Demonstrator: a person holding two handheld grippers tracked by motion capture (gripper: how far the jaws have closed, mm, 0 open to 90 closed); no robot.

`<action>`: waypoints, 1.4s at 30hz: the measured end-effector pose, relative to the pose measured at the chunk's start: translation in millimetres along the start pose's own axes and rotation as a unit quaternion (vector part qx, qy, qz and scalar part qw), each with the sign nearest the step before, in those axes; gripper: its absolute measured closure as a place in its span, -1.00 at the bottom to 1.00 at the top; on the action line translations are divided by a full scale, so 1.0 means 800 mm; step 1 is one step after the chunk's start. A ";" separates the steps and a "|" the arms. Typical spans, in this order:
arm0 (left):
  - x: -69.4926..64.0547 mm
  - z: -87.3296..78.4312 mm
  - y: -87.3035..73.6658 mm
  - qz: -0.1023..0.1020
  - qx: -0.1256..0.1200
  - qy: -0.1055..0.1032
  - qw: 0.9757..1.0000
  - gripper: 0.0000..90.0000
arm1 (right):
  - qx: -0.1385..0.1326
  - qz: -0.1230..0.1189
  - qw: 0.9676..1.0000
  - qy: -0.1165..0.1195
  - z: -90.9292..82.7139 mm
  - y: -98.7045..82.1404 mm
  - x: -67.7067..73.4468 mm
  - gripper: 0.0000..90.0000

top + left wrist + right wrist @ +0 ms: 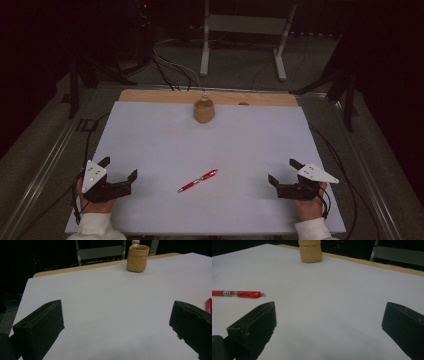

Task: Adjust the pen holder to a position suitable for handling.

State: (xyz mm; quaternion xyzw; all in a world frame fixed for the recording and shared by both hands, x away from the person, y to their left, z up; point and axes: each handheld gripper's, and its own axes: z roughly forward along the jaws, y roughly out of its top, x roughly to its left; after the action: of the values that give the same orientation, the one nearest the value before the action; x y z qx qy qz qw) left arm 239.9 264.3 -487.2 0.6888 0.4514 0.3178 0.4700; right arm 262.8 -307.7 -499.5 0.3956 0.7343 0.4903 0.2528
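Observation:
A red pen [198,180] lies flat on the white table sheet [165,135], near the front middle, between my two grippers. The right gripper view shows the pen [238,293] to the left of the jaws, and the left gripper view catches the pen's end [209,305] at the right edge. A tan holder [204,110] with a small pale knob sticking out stands at the far middle; it appears as the holder [137,258] and the holder [310,250] in the gripper views. My left gripper [118,168] rests open at front left. My right gripper [281,171] rests open at front right. Both are empty.
A wooden table edge [150,95] shows beyond the sheet at the back. Behind the table stands a white metal frame [245,30] on a dark floor with cables. Cables trail off both table sides.

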 end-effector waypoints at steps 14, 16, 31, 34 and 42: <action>0.001 0.001 0.009 -0.008 -0.004 0.011 1.000 -1.00 | -0.003 0.007 1.000 -0.007 -0.001 0.000 0.000 -1.00; 0.000 0.004 0.013 -0.009 -0.002 0.010 1.000 -1.00 | -0.005 0.007 1.000 -0.008 -0.001 0.001 0.000 -1.00; 0.004 0.038 0.054 -0.018 0.002 -0.009 1.000 -1.00 | -0.006 0.010 1.000 -0.008 0.001 0.002 -0.001 -1.00; 0.007 0.045 0.062 -0.023 0.000 -0.010 1.000 -1.00 | -0.006 0.012 1.000 -0.008 0.001 0.002 -0.001 -1.00; 0.014 0.062 0.080 -0.030 -0.008 -0.014 0.999 -1.00 | -0.006 0.014 1.000 -0.009 0.001 0.001 -0.001 -1.00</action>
State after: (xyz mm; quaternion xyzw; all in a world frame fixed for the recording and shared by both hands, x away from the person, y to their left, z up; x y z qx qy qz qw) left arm 307.6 247.0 -444.6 0.6757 0.4625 0.2978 0.4907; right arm 264.3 -308.0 -498.8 0.4085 0.7233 0.4950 0.2550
